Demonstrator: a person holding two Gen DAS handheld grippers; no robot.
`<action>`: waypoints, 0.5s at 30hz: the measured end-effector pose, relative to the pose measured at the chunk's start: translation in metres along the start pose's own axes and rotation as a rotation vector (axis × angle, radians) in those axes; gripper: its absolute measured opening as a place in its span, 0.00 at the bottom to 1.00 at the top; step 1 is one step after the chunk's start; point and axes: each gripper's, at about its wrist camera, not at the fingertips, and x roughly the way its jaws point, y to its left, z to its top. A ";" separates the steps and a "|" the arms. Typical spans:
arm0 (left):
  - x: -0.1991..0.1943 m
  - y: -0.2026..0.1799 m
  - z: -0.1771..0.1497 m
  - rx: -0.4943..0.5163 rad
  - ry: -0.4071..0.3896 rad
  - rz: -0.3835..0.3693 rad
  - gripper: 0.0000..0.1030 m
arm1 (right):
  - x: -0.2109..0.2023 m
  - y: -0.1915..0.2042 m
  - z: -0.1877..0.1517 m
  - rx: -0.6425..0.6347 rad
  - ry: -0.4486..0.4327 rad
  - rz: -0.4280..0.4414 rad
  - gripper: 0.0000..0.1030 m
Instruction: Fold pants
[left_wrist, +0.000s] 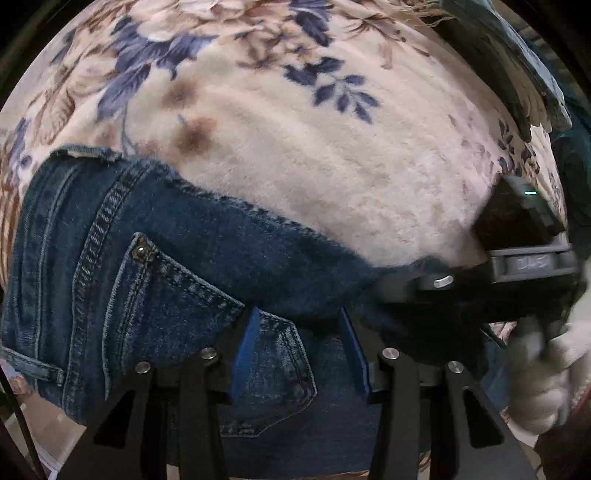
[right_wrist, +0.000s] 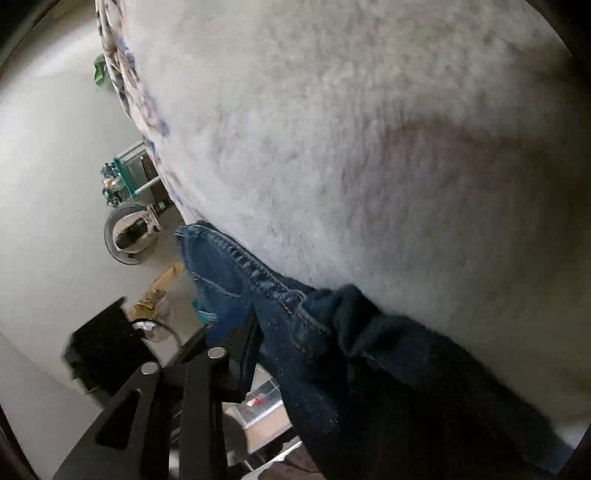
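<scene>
Dark blue jeans (left_wrist: 166, 280) lie folded on a cream floral fleece blanket (left_wrist: 303, 155), back pocket and rivet facing up. My left gripper (left_wrist: 301, 354) is open, its blue-padded fingers (left_wrist: 245, 350) spread over the pocket area. The right gripper's black body (left_wrist: 517, 258) shows at the right edge of the left wrist view, held by a white-gloved hand (left_wrist: 546, 373), pressed at the jeans' edge. In the right wrist view the jeans (right_wrist: 332, 339) bunch over my right gripper (right_wrist: 295, 354); only its left finger (right_wrist: 247, 354) shows, the other is hidden under denim.
A teal cloth (left_wrist: 517, 59) lies at the blanket's far right edge. In the right wrist view the blanket (right_wrist: 369, 147) edge drops off to the left, with a white floor (right_wrist: 48, 184), a round bin (right_wrist: 127, 236) and a black box (right_wrist: 103, 350) below.
</scene>
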 end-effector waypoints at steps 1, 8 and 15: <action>0.001 0.004 0.000 -0.010 0.005 -0.015 0.40 | -0.017 0.000 -0.004 0.010 -0.047 0.029 0.14; -0.004 0.009 -0.005 -0.027 0.005 -0.004 0.40 | -0.110 -0.013 -0.020 0.081 -0.277 0.025 0.12; -0.008 0.000 -0.009 -0.030 0.007 0.002 0.41 | -0.068 0.006 0.000 0.056 -0.078 -0.093 0.56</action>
